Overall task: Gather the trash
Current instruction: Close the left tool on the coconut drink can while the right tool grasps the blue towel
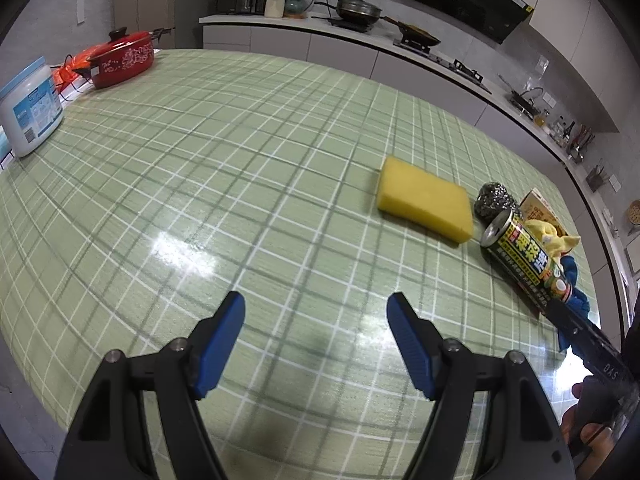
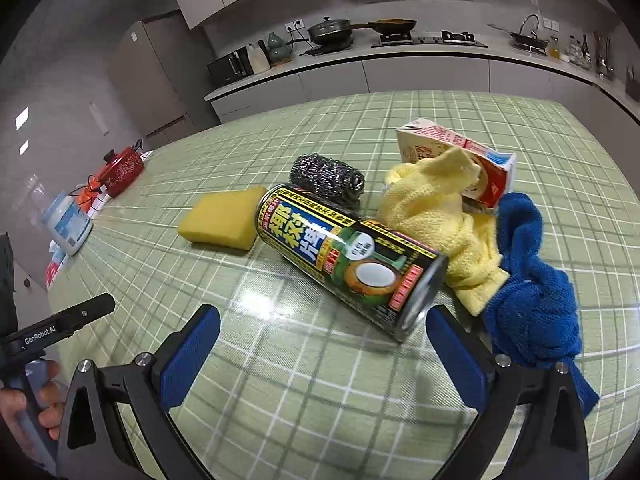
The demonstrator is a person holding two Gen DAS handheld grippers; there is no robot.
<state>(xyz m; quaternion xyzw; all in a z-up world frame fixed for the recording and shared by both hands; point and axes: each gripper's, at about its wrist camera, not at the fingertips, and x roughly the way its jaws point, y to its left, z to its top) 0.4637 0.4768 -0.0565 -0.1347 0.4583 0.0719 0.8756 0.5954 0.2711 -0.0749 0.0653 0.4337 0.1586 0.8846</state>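
Approach to first trash item; nothing collected yet.
Table (image 2: 280, 380) carries the can (image 2: 348, 264), lying centre frame. Right gripper (image 2: 322, 352) gapes wide, empty, just short of it; left gripper (image 1: 316, 344) likewise empty. Next: straddle can, close.

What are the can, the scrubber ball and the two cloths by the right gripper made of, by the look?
Can: likely metal, glossy printed wrap, shiny silver end rim. Scrubber ball: steel wool, tangled glinting grey strands. Yellow cloth: soft terry or microfibre, matte, nubby pile. Blue cloth: same kind of looped fabric, matte, bunched in folds.
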